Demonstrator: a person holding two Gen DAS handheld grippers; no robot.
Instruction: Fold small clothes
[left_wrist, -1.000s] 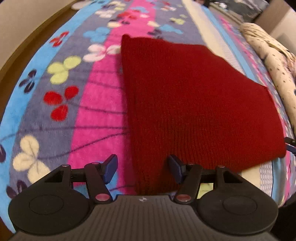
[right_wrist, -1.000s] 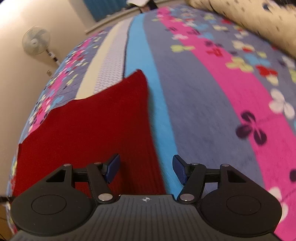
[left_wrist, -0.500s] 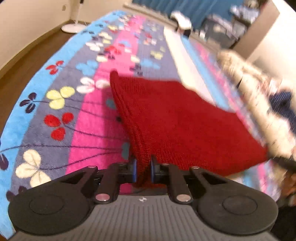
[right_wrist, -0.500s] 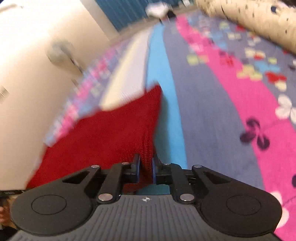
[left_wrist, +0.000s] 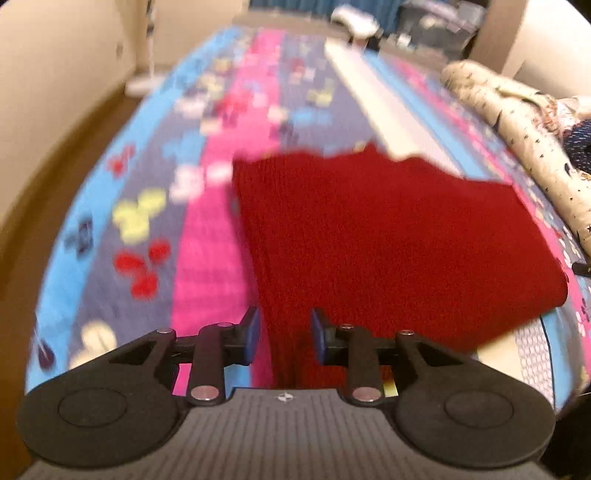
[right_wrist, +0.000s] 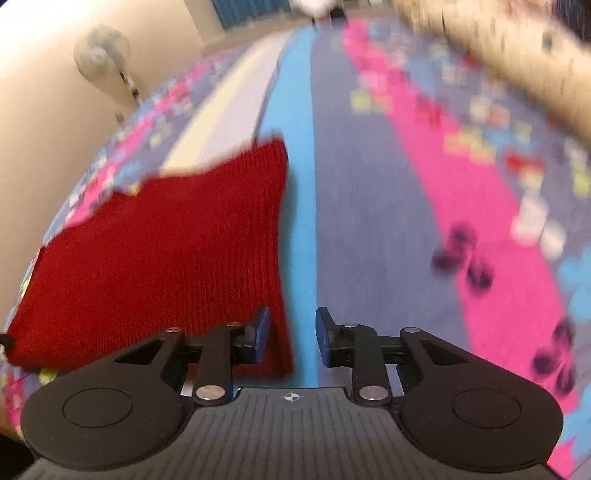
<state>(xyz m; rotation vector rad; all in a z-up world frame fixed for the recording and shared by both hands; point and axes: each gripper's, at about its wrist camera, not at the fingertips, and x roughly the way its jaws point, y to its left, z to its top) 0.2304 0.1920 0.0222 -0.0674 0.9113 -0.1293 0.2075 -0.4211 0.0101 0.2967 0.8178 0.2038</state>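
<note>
Red knit garment (left_wrist: 384, 236): lies spread on the bed in the middle of the left wrist view; in the right wrist view (right_wrist: 162, 258) it fills the left half of the frame, its right edge running along the blue stripe. Both pictures are blurred.
Left tongs (left_wrist: 284, 338): at the lower middle of the frame, jaws partly apart and just now opening after a pinch. The near left edge of the garment runs down between the 2 blue pads, but a gap shows on each side, so they do not press it.
Right tongs (right_wrist: 291, 336): lower middle of its frame, jaws partly apart and also just now opening. The garment's near right corner lies by the left pad; the right pad stands clear of it over the blue stripe.
Bed cover (left_wrist: 207, 258): striped in blue, grey-purple and pink with clover shapes; the garment rests on it.
Cream spotted bedding (left_wrist: 517, 122): bunched along the upper right of the left wrist view, apart from the garment.
Standing fan (right_wrist: 101, 48): upper left of the right wrist view, against the pale wall.
</note>
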